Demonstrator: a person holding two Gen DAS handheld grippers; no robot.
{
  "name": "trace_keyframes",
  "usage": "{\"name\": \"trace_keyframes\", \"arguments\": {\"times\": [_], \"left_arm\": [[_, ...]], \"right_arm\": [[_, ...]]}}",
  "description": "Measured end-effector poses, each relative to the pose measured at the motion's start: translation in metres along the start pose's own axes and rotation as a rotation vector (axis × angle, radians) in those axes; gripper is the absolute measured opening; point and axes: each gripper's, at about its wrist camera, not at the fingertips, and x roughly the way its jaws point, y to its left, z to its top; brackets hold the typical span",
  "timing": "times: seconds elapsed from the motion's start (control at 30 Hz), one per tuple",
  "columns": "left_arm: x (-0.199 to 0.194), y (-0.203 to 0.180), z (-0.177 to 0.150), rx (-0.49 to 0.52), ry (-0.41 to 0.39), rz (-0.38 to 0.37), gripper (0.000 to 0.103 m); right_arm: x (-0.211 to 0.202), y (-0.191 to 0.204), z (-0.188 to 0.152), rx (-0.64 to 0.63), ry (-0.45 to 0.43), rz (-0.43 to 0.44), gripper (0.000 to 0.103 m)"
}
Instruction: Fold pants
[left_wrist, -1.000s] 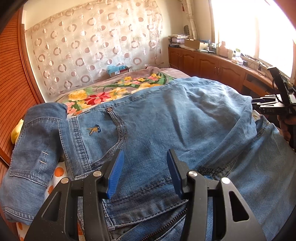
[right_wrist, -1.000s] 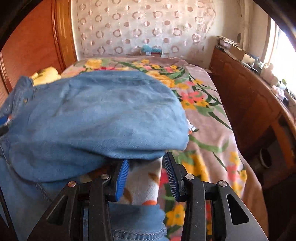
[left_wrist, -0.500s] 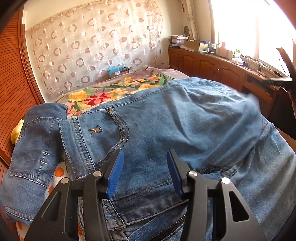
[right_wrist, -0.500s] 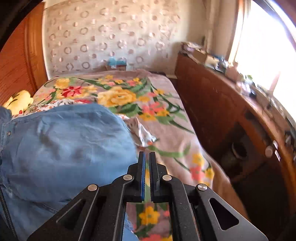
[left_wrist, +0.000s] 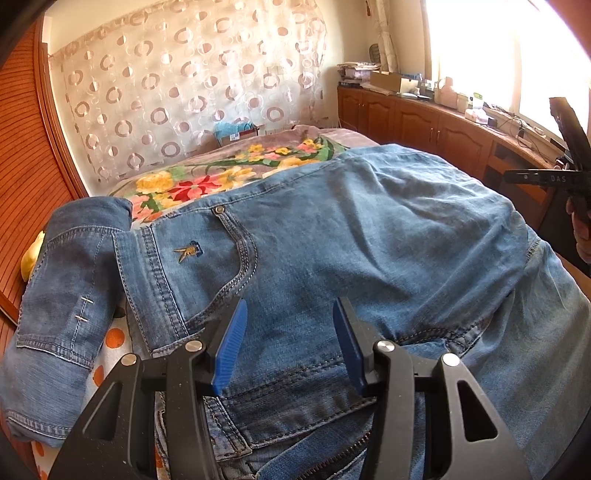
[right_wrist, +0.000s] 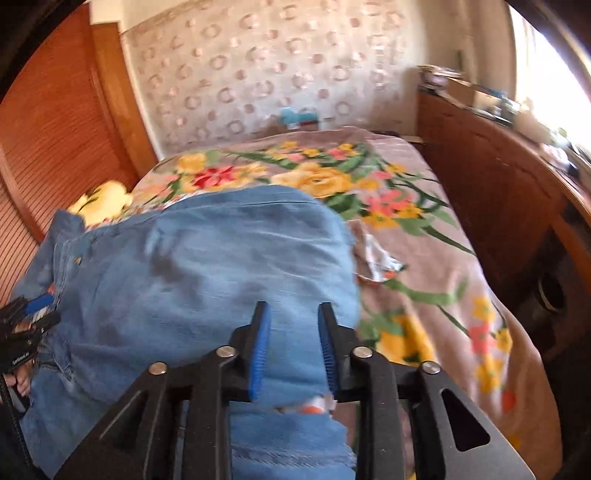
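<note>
Jeans folded over on the floral bedspread, left gripper half open and empty above the waistband, right gripper just reopening, empty, over the fold: best pressed flat before another fold.

Pants lie folded over on bedspread. Curtain hangs behind bed. Cabinets run along right side; wooden panel at left.
</note>
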Motion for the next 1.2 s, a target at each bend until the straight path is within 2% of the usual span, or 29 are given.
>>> {"name": "trace_keyframes", "arguments": {"times": [0.17, 0.27, 0.5, 0.6, 0.8, 1.07, 1.2], "left_arm": [[0.005, 0.000, 0.000, 0.003, 0.024, -0.007, 0.050], [0.003, 0.004, 0.000, -0.011, 0.022, -0.026, 0.050], [0.005, 0.014, 0.000, -0.066, 0.038, -0.058, 0.050], [0.001, 0.017, 0.001, -0.076, 0.030, -0.078, 0.050], [-0.031, 0.025, -0.007, -0.084, 0.007, -0.069, 0.050], [-0.078, 0.026, -0.056, -0.075, 0.027, -0.037, 0.050], [-0.093, 0.023, -0.082, -0.085, 0.057, -0.025, 0.050]], "right_arm": [[0.031, 0.002, 0.007, -0.059, 0.076, 0.077, 0.032], [0.053, 0.003, 0.007, -0.106, 0.134, 0.074, 0.032], [0.053, -0.005, 0.003, -0.081, 0.116, 0.085, 0.033], [0.031, -0.005, -0.003, -0.072, 0.092, 0.077, 0.033], [-0.026, -0.004, -0.043, -0.026, 0.046, 0.049, 0.033], [-0.087, -0.011, -0.113, 0.063, 0.029, 0.018, 0.045], [-0.108, -0.010, -0.146, 0.098, 0.034, 0.023, 0.045]]}}
